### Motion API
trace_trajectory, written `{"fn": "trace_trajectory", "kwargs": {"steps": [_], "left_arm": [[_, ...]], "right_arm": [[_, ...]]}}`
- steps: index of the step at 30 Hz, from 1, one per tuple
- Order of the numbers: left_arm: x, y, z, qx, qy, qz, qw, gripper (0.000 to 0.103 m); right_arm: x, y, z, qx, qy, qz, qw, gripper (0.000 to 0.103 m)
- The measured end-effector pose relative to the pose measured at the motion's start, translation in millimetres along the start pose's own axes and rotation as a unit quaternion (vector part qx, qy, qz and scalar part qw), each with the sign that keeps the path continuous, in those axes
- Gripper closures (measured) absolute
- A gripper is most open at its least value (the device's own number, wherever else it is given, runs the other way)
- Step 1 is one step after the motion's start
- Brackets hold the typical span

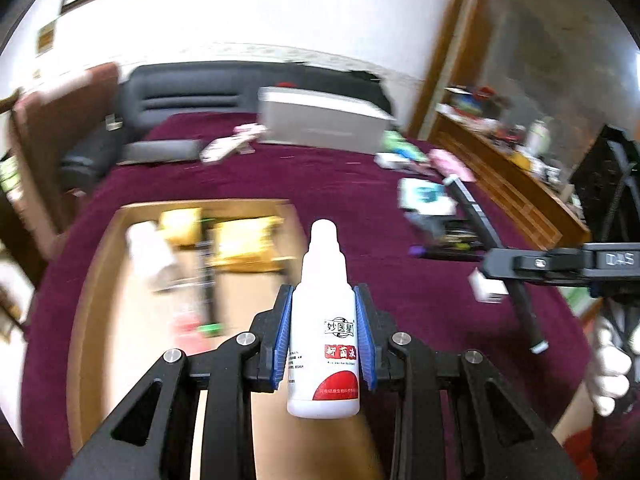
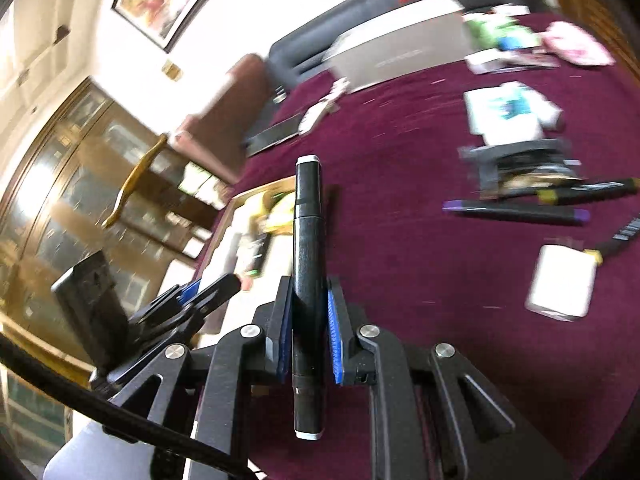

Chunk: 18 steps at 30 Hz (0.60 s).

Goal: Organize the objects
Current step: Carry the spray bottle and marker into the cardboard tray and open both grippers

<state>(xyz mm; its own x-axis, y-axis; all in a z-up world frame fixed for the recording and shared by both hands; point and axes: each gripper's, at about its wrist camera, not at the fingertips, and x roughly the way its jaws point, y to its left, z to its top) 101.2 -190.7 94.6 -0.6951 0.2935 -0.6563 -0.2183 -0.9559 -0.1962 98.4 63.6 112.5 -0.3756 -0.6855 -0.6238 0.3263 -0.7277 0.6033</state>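
1. Left wrist view: the left gripper (image 1: 324, 332) is closed on a white dropper bottle (image 1: 325, 320), which is clamped at mid-body between the 2 blue pads (image 1: 282, 336). The bottle is held upright, nozzle pointing away, with a red and white printed label facing the camera.
2. Beyond the bottle, a shallow cardboard tray (image 1: 100, 280) is seen on the maroon tablecloth (image 1: 320, 176), at near left. Blurred yellow packets (image 1: 244, 244) and a white container (image 1: 150, 248) are held in it.
3. At the right of the same view, the right gripper (image 1: 560, 264) is seen side-on, with a black marker (image 1: 496, 252) carried across it.
4. Right wrist view: the right gripper (image 2: 308, 328) is closed on the black marker (image 2: 307, 272). The marker is pinched at its middle between the blue pads (image 2: 335, 340) and stands lengthwise along the fingers, a white-tipped end at each extreme.
5. At right on the cloth, a purple-capped marker (image 2: 516, 212), a yellow-capped marker (image 2: 588, 192) and a white box (image 2: 560, 284) are laid well apart from the tray (image 2: 256, 196).
6. At the far side of the table, a large grey box (image 2: 400, 56) and assorted small packages (image 2: 500, 36) are recorded, all blurred.
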Motion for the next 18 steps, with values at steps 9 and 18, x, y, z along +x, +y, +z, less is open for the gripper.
{"fn": "trace_trajectory", "kwargs": {"steps": [9, 18], "left_arm": [[34, 95, -4, -0.076, 0.056, 0.077, 0.9926, 0.078], [62, 135, -9, -0.123, 0.108, 0.097, 0.9818, 0.078]], "right_arm": [[116, 48, 4, 0.002, 0.091, 0.021, 0.996, 0.089], [187, 53, -2, -0.003, 0.143, -0.051, 0.988, 0.089]]}}
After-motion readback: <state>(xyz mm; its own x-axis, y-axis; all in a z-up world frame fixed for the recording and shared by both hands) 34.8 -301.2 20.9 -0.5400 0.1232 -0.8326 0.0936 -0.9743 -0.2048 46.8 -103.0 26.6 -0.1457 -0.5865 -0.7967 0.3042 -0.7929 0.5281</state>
